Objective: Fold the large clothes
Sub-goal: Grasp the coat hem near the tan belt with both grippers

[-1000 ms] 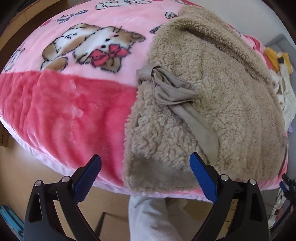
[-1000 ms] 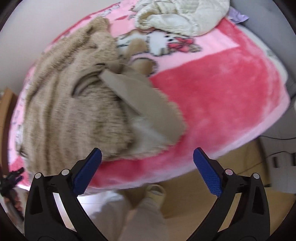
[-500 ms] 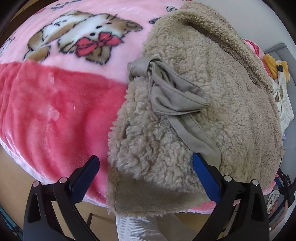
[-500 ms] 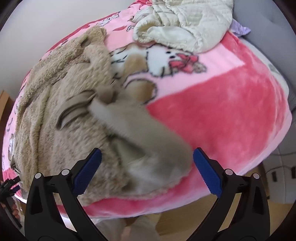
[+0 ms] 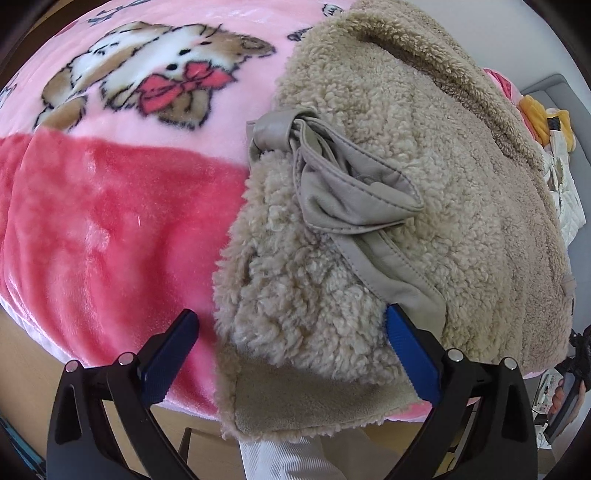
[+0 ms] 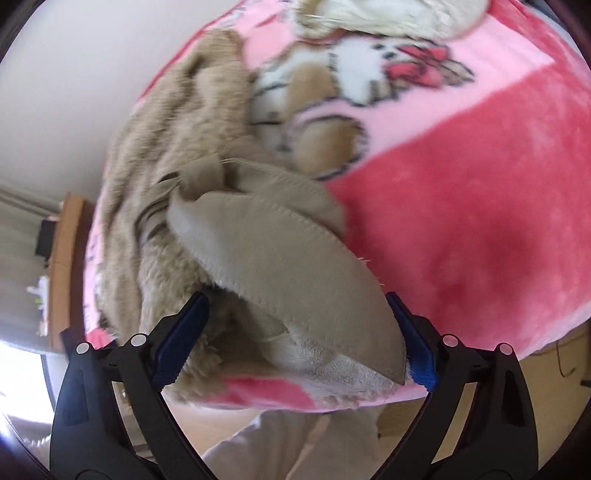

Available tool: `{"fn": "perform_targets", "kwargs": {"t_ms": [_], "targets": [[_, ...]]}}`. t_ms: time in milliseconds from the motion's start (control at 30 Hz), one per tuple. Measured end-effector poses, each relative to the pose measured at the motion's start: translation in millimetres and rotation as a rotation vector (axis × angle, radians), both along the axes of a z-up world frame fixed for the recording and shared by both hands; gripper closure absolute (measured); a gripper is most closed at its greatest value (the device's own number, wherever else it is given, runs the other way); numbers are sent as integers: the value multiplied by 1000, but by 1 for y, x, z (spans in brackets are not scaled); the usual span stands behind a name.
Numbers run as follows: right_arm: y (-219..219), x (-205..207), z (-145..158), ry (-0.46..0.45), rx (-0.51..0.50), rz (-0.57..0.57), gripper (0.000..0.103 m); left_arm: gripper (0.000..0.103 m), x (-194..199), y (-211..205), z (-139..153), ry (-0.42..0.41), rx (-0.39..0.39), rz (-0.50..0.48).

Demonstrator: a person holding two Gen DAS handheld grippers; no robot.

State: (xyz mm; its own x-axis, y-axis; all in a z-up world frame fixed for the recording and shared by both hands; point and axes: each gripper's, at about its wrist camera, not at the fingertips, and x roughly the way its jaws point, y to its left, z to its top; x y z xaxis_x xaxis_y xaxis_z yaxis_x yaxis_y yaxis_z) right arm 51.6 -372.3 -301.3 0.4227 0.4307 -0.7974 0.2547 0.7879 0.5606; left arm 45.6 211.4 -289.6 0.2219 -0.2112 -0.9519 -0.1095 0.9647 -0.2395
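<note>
Lying bunched on a bed: beige shaggy fleece coat with smooth taupe suede-like lining [image 5: 406, 155], spread over a plush pink and coral blanket printed with bow-wearing cartoon cats [image 5: 110, 229]. Occupying the bed's near edge, hem corner turned up to expose smooth lining and drooping past the blanket's border.

Knotted on top of the fleece: taupe fabric belt or strap [image 5: 343, 199], one tail trailing toward the near edge.

Left gripper [image 5: 291, 354], black frame with blue pads: jaws spread wide, straddling the fleece hem, right pad touching the strap's tail, left pad over bare coral blanket; nothing clamped.

Right gripper [image 6: 295, 339], same build: jaws likewise parted, a broad flap of smooth lining filling the gap; flap apparently touching the right pad, though motion blur leaves contact unsure.

Further back, right-wrist view: cream quilted garment [image 6: 369, 14] heaped at the blanket's far end, apart from the coat.

Below the bed edge in both views: pale ribbed trouser leg [image 5: 295, 458] of the person, wooden floor [image 5: 22, 350] beside.
</note>
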Motion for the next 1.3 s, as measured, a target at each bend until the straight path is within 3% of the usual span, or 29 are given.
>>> {"fn": "perform_targets", "kwargs": {"t_ms": [200,333,367,467,733,867,1000,1067,1133,1200,1300], "targets": [[13,1,24,-49,127,14,13,4,2,5,0,11,-14,-8],[31,5,29,-48,-111,120,12,4,2,4,-1,14,-15,-14],[31,7,23,-9,-120,140,12,4,2,3,-1,14,-14,-14],[17,0,28,5,26,94,12,4,3,2,0,13,-10,-16],[34,16,55,-26,145,181,7,4,2,2,0,13,-7,-13],[39,38,45,59,-45,207,7,4,2,1,0,11,-2,-14],[38,42,34,56,-104,241,8,4,2,2,0,8,1,-15],[36,39,28,59,-115,259,14,4,1,2,0,3,6,-18],[33,38,18,87,-111,262,46,4,1,1,1,3,6,-18],[30,40,12,104,-131,251,66,4,1,0,2,6,5,-20],[28,41,7,120,-156,240,69,4,2,5,6,13,-12,-30]]}}
